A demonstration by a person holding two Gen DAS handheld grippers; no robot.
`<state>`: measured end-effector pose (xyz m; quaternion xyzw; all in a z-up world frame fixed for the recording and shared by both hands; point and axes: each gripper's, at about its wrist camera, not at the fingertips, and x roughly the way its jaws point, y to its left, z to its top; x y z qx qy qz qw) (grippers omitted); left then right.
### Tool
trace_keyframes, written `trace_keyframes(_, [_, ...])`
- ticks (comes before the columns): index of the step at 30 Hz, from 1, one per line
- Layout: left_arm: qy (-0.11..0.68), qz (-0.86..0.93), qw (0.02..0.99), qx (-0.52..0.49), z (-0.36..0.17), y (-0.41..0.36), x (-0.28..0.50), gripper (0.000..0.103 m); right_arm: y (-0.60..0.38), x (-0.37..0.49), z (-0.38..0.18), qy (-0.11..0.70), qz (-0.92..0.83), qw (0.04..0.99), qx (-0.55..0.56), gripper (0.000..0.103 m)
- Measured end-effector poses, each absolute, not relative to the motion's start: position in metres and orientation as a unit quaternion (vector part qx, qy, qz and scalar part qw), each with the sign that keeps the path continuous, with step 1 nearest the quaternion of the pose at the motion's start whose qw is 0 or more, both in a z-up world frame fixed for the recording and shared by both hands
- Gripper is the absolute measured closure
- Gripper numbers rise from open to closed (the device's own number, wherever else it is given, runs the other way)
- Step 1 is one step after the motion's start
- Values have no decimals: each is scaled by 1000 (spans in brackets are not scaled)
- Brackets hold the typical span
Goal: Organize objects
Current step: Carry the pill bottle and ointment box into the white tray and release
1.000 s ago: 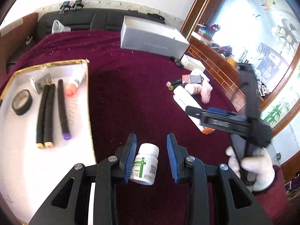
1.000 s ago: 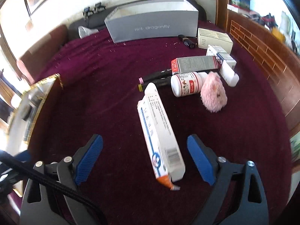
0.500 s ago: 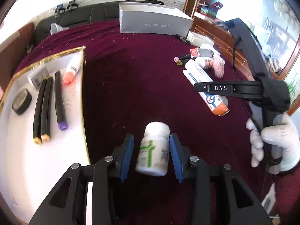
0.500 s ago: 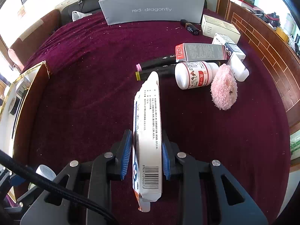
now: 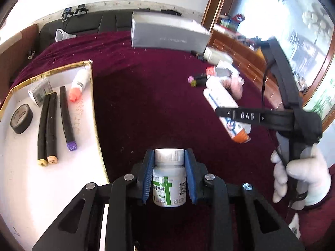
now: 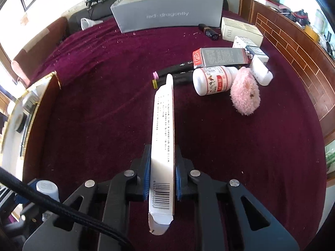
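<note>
My left gripper (image 5: 168, 156) is shut on a white pill bottle (image 5: 168, 179) with a green cross label, held above the maroon cloth beside the gold-rimmed white tray (image 5: 95, 113). My right gripper (image 6: 162, 152) is shut on a long white toothpaste box (image 6: 163, 138), lifted off the cloth; the box also shows in the left wrist view (image 5: 227, 109). The tray holds three black markers (image 5: 55, 123), a tape roll (image 5: 21, 118), a small grey box (image 5: 39, 91) and a white tube with an orange cap (image 5: 78, 84).
On the cloth at the right lie two markers (image 6: 173, 73), a white bottle (image 6: 213, 80), a pink fluffy pad (image 6: 246, 94), a grey-red carton (image 6: 219, 57) and small white boxes (image 6: 240, 31). A large grey shoebox (image 6: 167, 14) stands at the back.
Both grippers closed, left on the pill bottle and right on the toothpaste box, and lifted them. The box now stands on edge between the right fingers.
</note>
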<state>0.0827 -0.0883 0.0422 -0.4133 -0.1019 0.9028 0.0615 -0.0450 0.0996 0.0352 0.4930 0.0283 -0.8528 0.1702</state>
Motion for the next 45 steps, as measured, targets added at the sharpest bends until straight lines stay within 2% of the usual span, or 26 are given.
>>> trace_keyframes(11, [-170, 924, 67, -337, 93, -139, 121, 79, 81, -15, 86, 2, -858, 227, 460, 88])
trace_keyframes(21, [-190, 930, -19, -313, 109, -228, 155, 79, 0, 10, 110, 20, -837, 314, 448, 87])
trace_keyframes(35, [-179, 891, -108, -403, 54, -306, 144, 79, -127, 33, 64, 23, -754, 412, 511, 87])
trace_keyframes(45, [-176, 884, -121, -417, 44, -324, 119, 79, -166, 38, 31, 13, -717, 421, 555, 87])
